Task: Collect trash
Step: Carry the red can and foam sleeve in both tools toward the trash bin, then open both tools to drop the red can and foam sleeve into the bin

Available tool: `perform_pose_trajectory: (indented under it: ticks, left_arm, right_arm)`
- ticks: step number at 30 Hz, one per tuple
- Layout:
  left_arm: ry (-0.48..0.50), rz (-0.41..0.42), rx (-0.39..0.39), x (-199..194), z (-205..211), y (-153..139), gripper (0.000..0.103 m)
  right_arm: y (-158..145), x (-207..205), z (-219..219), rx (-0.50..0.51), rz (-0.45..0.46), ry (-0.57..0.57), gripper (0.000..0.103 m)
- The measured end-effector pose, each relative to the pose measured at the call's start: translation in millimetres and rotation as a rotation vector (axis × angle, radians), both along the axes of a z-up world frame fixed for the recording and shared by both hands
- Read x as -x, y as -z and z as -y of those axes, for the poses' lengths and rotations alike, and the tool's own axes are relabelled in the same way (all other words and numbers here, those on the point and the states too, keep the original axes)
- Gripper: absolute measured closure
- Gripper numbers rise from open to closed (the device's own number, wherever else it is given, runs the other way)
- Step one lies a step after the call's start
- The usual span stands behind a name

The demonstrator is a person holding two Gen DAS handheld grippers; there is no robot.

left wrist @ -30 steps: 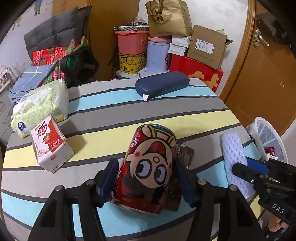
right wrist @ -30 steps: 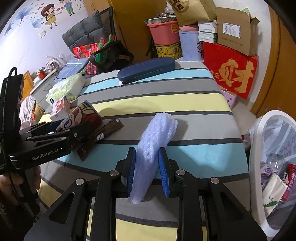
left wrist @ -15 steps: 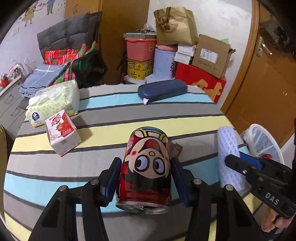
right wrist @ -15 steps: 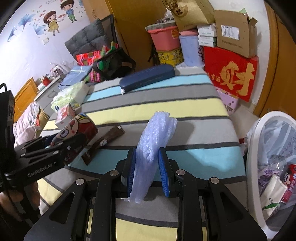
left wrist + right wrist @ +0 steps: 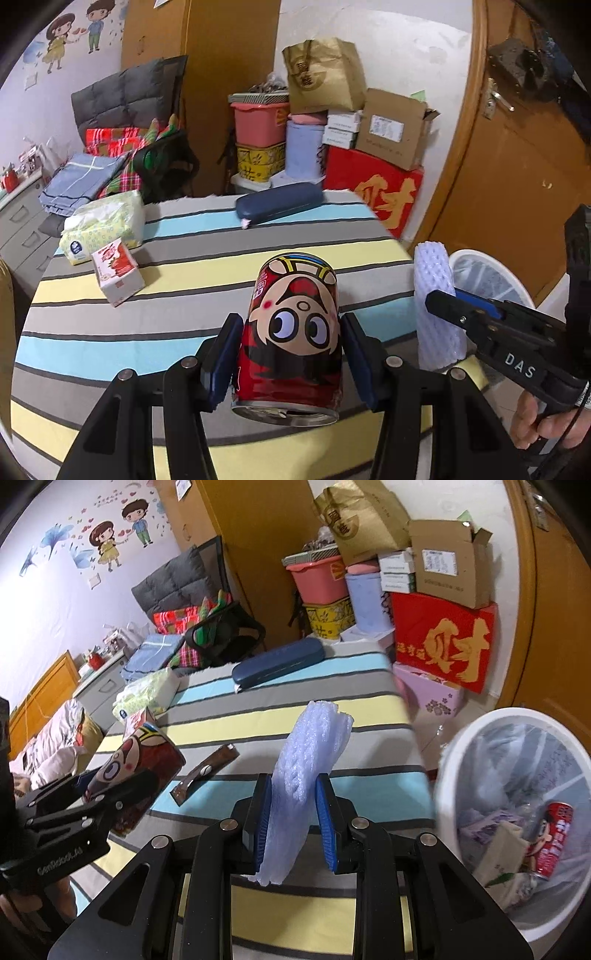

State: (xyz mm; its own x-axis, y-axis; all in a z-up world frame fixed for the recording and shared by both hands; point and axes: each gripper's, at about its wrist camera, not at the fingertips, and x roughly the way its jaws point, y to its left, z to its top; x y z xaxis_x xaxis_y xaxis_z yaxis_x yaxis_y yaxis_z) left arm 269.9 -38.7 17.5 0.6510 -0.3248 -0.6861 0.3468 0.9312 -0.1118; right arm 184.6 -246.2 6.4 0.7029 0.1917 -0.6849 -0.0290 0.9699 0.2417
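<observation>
Two tongs loaded, both lifted off the striped tabletop (image 5: 184, 266). Left tongs (image 5: 288, 363) clamped on red cartoon can (image 5: 293, 332), held lying along the fingers, open end toward camera. Right tongs (image 5: 293, 821) squeezing white foam sleeve (image 5: 306, 764), upright between blue pads. White bin (image 5: 461, 746) at 3 o'clock in right view, just off the tabletop edge, already holding another can and wrappers. Step in hand, judging by the lift: carry to bin. Next: swing each load over the rim, open, drop. Brown wrapper (image 5: 205, 771) and strawberry carton (image 5: 118, 271) left on tabletop, likely later pickups.
</observation>
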Motion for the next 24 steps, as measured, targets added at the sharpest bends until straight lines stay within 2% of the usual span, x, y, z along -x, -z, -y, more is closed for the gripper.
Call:
perform_pose_trajectory:
  ticks: [14,24]
  left_arm:
    - [0.107,0.068,0.017,47,68,-29,0.049]
    - [0.202,0.079,0.014,69,131,-31,0.049]
  right_arm:
    - [-19,33,49,0.010,0.061,0.096,0.078]
    - [-23,59,95,0.014,0.076,0.183,0.078]
